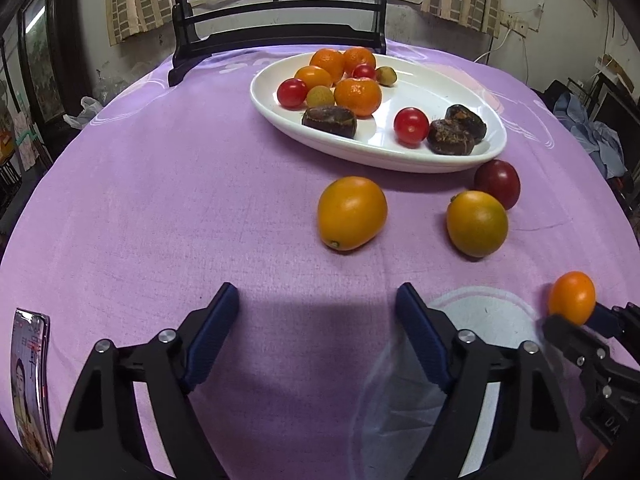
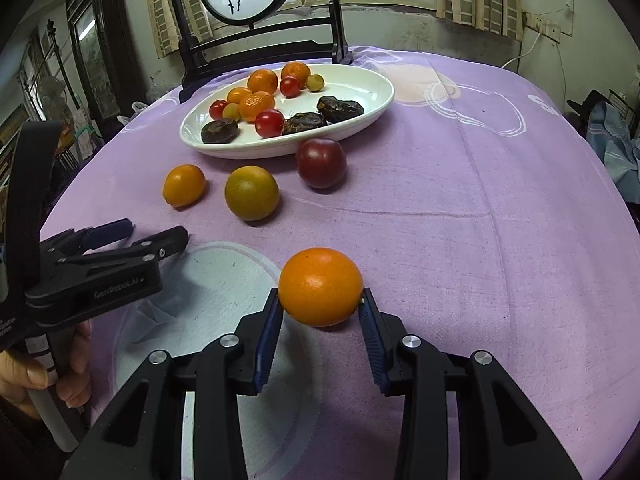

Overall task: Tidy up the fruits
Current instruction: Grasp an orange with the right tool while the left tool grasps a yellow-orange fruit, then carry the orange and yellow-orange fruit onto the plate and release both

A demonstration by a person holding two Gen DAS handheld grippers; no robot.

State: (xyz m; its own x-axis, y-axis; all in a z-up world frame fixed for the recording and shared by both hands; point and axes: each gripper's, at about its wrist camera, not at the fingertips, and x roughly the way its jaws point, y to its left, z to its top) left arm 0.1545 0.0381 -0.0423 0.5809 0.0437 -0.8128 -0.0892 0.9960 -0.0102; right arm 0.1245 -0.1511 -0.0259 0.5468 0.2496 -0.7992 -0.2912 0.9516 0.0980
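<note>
- The step in hand looks like gathering the loose fruit into the white plate (image 2: 376, 102), which already holds mandarins, cherry tomatoes and dark dates; four fruits are still off it.
- Left gripper (image 1: 316, 304): jaws wide apart, holding nothing and touching nothing, over the purple cloth (image 1: 160, 200) on the near side of the plate, well short of it.
- Orange kumquat (image 1: 352, 213): on the cloth just in front of the plate, straight ahead of the left gripper and likely its next pick.
- Greenish-orange fruit (image 2: 251, 193) and dark red plum (image 2: 321, 163): on the cloth by the plate's near rim; the plum sits closest, almost touching it.
- Right gripper (image 2: 320, 312): clamped on a small orange (image 2: 320, 286), both blue pads pressed against its sides near the tips, well back from the plate. Whether the orange rests on the cloth or is raised, I cannot tell.
- Next move, as I judge it: carry the orange forward over the rim, lower it into a bare patch of plate, then spread the jaws gently so it does not roll.
</note>
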